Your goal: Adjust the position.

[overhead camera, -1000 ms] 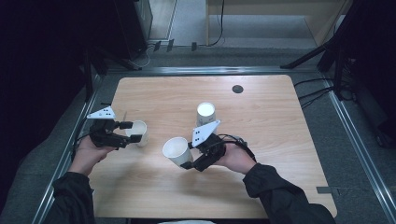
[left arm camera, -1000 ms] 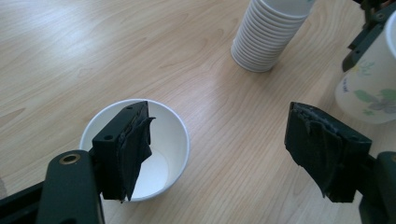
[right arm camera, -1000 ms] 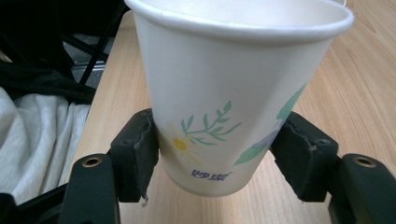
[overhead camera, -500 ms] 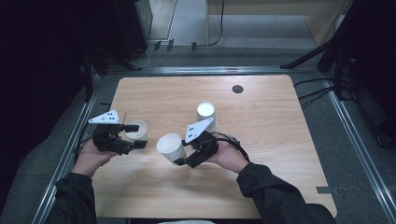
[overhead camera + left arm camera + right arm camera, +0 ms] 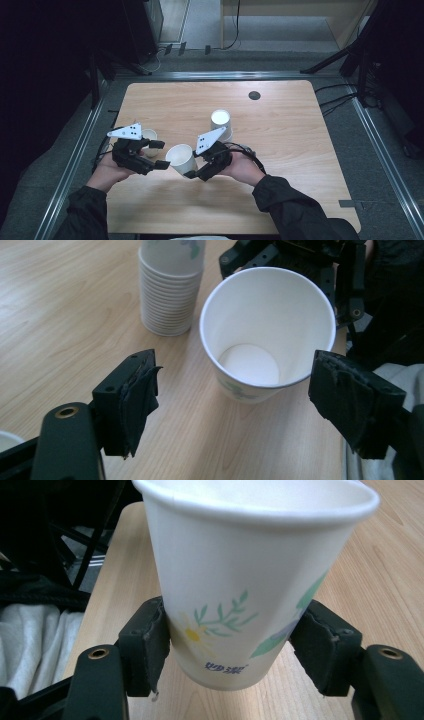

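Holding the paper cup point(image 5: 181, 157) tilted in my right claw point(image 5: 191, 172), I offer its mouth to my left claw point(image 5: 159, 154), which has just been opening, nothing inside.

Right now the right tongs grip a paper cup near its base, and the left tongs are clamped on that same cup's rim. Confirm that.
Not quite. The right tongs do grip the paper cup near its base, but the left tongs stand open, having just been opening, their pads clear of the cup's rim. The left gripper view shows the gaps.
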Demonstrator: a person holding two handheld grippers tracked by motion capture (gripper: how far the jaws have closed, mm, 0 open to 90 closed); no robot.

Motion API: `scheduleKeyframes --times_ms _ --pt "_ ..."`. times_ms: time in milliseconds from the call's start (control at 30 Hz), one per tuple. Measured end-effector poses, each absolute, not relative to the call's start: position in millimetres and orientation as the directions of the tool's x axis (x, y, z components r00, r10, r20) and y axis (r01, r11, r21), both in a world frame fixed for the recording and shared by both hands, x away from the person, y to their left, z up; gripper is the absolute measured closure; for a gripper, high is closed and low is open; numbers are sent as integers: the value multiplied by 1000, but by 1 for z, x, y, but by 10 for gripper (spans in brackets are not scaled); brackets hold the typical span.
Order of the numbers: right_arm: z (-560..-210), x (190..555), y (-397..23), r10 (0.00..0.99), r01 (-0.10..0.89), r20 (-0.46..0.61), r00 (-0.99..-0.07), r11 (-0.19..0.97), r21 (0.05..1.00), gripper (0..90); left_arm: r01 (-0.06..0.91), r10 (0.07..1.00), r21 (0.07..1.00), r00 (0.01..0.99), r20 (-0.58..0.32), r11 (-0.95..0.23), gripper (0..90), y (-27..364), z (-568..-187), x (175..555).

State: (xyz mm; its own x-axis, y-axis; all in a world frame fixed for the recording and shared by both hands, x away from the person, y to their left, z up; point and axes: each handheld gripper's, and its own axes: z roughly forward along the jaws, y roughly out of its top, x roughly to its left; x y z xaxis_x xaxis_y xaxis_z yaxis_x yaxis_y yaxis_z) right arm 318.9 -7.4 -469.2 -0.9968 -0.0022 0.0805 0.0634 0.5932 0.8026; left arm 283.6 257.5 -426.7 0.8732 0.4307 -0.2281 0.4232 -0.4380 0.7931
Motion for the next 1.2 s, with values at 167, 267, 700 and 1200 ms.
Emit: scheduleKeyframes --times_ms 167,267,700,1200 --pt "-469 319 -6 -3 62 79 -997 590 805 349 409 408 798 884 -227 -443 193 251 -427 282" --pt "-469 318 -5 -2 68 85 -996 591 804 349 405 396 804 888 -234 -435 193 248 -427 281" --pt "-468 313 0 -24 65 99 -995 603 795 348 389 370 797 901 -225 -462 195 231 -433 280" --pt "-468 315 0 -24 80 117 -993 594 800 288 369 369 809 906 -206 -457 280 235 -429 278"
